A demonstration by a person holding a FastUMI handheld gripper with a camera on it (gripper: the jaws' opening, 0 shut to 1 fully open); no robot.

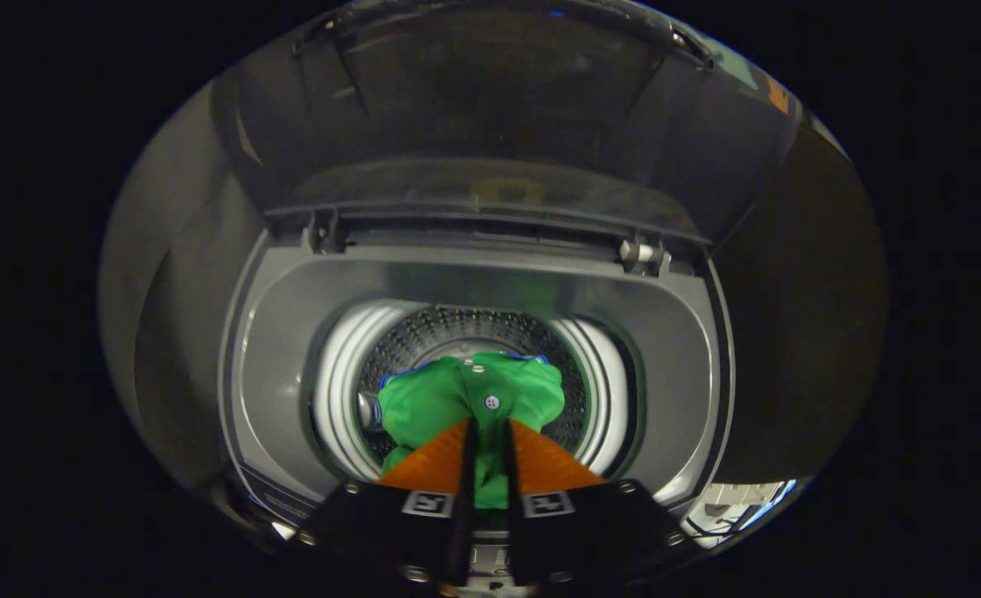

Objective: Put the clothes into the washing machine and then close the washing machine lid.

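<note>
Nearest the camera, at six o'clock, the gripper (487, 432) was seen with its two orange fingers (432, 465) drawn close together, a narrow strip of the green garment (465, 403) pinched between them; both fingers were pressed against the cloth. The black finger mounts carried square markers, and their lower parts were cut off from sight.

Just ahead of the fingertips, toward twelve o'clock, the garment was bunched into a mound inside the drum (424, 332) of the washing machine (490, 282). A white button (492, 402) and a blue-edged trim were made out on it. How much of the cloth hung below the fingers was hidden by the gripper itself, and whether the bundle rested on the drum floor could not be told.

Around the garment, the perforated drum wall was visible from nine through twelve to three o'clock, ringed by a bright white collar (336, 382). The drum's bottom was mostly covered by the cloth.

Beyond the collar, the grey top deck (291, 332) of the machine was spread out, with two hinge fittings (641, 252) at eleven and one o'clock.

Farthest off, at twelve o'clock, the lid (490, 91) was stood upright, open, its dark pane dim and reflective so that little detail could be read through it.

The surroundings were dark; at five o'clock a small bright patch of floor (739, 507) with faint clutter was glimpsed, too small to identify.
</note>
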